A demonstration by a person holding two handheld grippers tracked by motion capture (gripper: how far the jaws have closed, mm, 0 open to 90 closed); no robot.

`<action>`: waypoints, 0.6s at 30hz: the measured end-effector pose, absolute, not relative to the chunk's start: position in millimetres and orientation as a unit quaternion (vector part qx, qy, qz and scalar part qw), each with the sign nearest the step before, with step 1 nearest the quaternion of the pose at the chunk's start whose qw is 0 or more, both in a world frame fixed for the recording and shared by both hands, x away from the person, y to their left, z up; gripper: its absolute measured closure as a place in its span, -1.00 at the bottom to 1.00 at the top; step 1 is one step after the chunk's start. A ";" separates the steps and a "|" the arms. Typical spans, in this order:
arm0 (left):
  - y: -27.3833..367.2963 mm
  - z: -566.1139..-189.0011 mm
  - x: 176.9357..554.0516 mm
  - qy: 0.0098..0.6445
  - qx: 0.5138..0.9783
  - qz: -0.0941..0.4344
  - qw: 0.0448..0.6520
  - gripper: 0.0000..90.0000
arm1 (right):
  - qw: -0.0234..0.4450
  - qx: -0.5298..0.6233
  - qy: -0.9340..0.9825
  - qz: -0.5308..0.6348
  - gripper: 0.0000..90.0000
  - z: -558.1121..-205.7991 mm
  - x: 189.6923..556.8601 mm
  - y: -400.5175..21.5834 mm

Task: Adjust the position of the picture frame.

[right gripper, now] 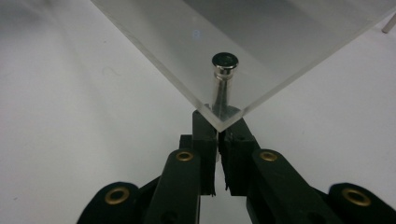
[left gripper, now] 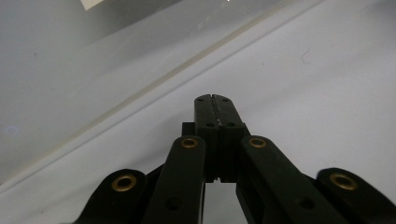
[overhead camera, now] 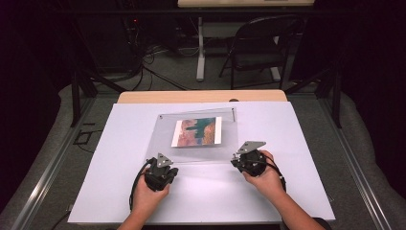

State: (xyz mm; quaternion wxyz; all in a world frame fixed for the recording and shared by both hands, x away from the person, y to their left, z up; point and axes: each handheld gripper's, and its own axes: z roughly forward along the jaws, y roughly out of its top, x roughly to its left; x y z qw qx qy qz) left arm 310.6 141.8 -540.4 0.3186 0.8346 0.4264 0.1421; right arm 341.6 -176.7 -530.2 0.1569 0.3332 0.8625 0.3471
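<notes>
I had the clear acrylic frame (overhead camera: 198, 136) lying in the middle of the high view, on the white board (overhead camera: 119, 191) that covered the table. A colourful picture (overhead camera: 197, 131) sat in its centre.

The right gripper (right gripper: 217, 122) was at the lower right corner of the frame. In the right gripper view its jaws were pressed nearly together under the pointed corner, and a small metal standoff pin (right gripper: 224, 79) rose just above the tips. I judged that they clamped the corner or the foot of this pin, but I could not tell which one. Probably I held this corner to keep the frame from sliding.

The left gripper (left gripper: 215, 112) was near the lower left corner in the high view. Its jaws were fully together with nothing between them. The frame's edge ran diagonally across the upper left of the left gripper view, beside the tips and apart from them.
</notes>
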 end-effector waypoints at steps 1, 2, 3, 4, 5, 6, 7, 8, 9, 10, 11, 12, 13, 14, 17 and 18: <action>142.0 -541.2 312.0 0.430 0.833 0.140 0.318 1.00 | 0.155 0.333 0.863 0.348 0.89 -530.1 338.6 -176.8; 142.4 -541.8 313.0 0.430 0.834 0.140 0.316 1.00 | 0.152 0.333 0.863 0.348 0.89 -529.9 335.2 -177.1; 142.8 -542.6 314.3 0.432 0.834 0.137 0.315 1.00 | 0.151 0.333 0.863 0.349 0.89 -529.8 333.3 -177.1; 143.2 -543.7 315.5 0.434 0.834 0.136 0.312 1.00 | 0.150 0.332 0.864 0.348 0.89 -529.4 331.0 -177.4; 143.8 -544.5 316.5 0.436 0.834 0.135 0.309 1.00 | 0.148 0.331 0.864 0.349 0.89 -529.0 328.9 -178.0; 144.3 -545.5 317.4 0.438 0.834 0.134 0.307 1.00 | 0.146 0.330 0.864 0.352 0.90 -528.7 327.2 -178.8; 144.7 -546.1 318.0 0.440 0.833 0.134 0.308 1.00 | 0.146 0.329 0.864 0.352 0.89 -528.2 325.3 -179.5; 144.9 -546.1 318.3 0.443 0.831 0.133 0.308 1.00 | 0.145 0.330 0.863 0.355 0.89 -528.2 323.3 -179.9; 145.4 -545.2 318.9 0.443 0.831 0.134 0.308 1.00 | 0.144 0.330 0.863 0.356 0.89 -527.8 321.3 -180.5; 145.4 -544.9 319.6 0.446 0.828 0.135 0.311 1.00 | 0.143 0.330 0.862 0.357 0.90 -527.7 319.1 -180.4; 146.4 -544.1 321.0 0.447 0.830 0.129 0.308 1.00 | 0.143 0.328 0.863 0.358 0.90 -528.1 317.1 -180.4; 147.3 -544.7 323.3 0.448 0.830 0.120 0.309 1.00 | 0.143 0.326 0.863 0.357 0.90 -528.6 315.0 -180.1; 147.3 -545.3 324.3 0.452 0.829 0.116 0.309 1.00 | 0.144 0.325 0.863 0.360 0.90 -528.9 313.0 -179.9; 148.2 -545.3 326.5 0.454 0.828 0.110 0.310 1.00 | 0.144 0.326 0.863 0.359 0.90 -528.9 312.0 -179.7; 150.6 -543.1 333.4 0.462 0.823 0.103 0.314 1.00 | 0.142 0.323 0.861 0.365 0.90 -529.1 308.9 -178.1; 151.6 -542.5 336.8 0.467 0.819 0.103 0.317 1.00 | 0.141 0.324 0.860 0.369 0.90 -529.0 307.7 -177.2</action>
